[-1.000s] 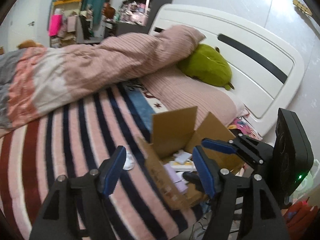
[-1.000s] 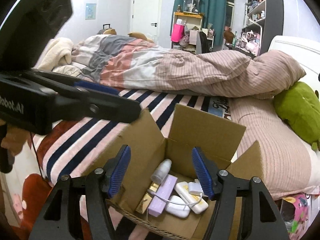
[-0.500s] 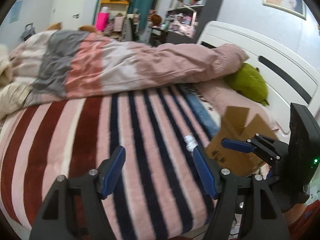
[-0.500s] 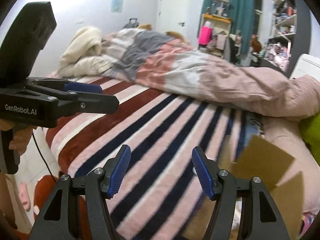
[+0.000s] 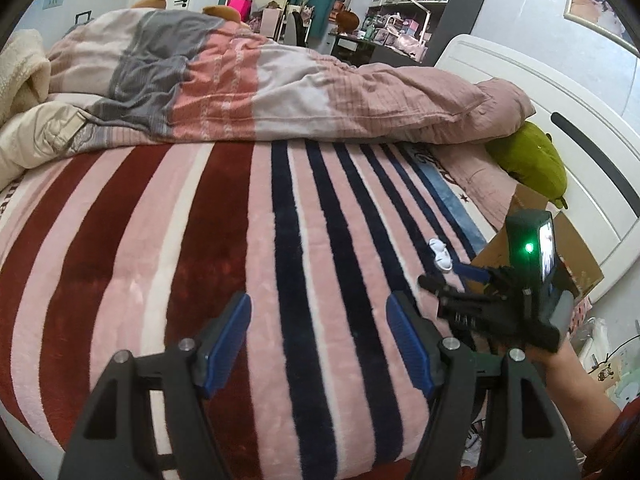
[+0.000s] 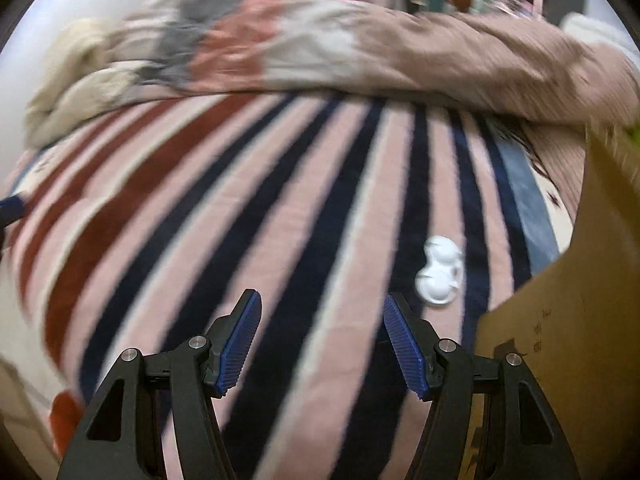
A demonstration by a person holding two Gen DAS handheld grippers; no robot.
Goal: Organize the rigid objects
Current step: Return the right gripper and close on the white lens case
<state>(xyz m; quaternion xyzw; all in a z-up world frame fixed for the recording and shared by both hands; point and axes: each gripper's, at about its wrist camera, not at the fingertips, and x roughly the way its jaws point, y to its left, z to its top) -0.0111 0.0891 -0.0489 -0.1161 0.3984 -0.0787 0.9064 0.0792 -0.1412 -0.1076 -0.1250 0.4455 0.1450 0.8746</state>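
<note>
Both views have swung off the cardboard box (image 6: pixel 580 320) since a second ago; its contents are out of frame now, and the right view is motion-blurred, so you're still mid-sweep.

Target looks like the small white item (image 6: pixel 439 276) lying loose on the striped blanket (image 5: pixel 200 240), just beside the box's left flap; in the left view the same item (image 5: pixel 440 254) sits near the tip of your right gripper (image 5: pixel 456 276); blur hides detail, but it reads as a two-lobed moulded plastic piece, glossy, probably hard and light; my guess is it'll skate on smooth pads, so pinch across the narrow waist between the lobes rather than over a rounded end; plush pile underneath will give, so expect it to sink or tip if you press down.

Right gripper (image 6: pixel 322 336): jaws wide apart, nothing between them; item is ahead and to the right of the gap, not yet lined up.
Left gripper (image 5: pixel 318 340): jaws equally wide, empty, hovering over the blanket well short of the item.

Blanket is fleecy, pink with maroon and navy stripes; box is plain corrugated card, flaps up; rumpled duvet (image 5: pixel 240 80) behind in grey, salmon and dusty pink; green plush (image 5: pixel 528 160) against the white headboard (image 5: pixel 580 140).
</note>
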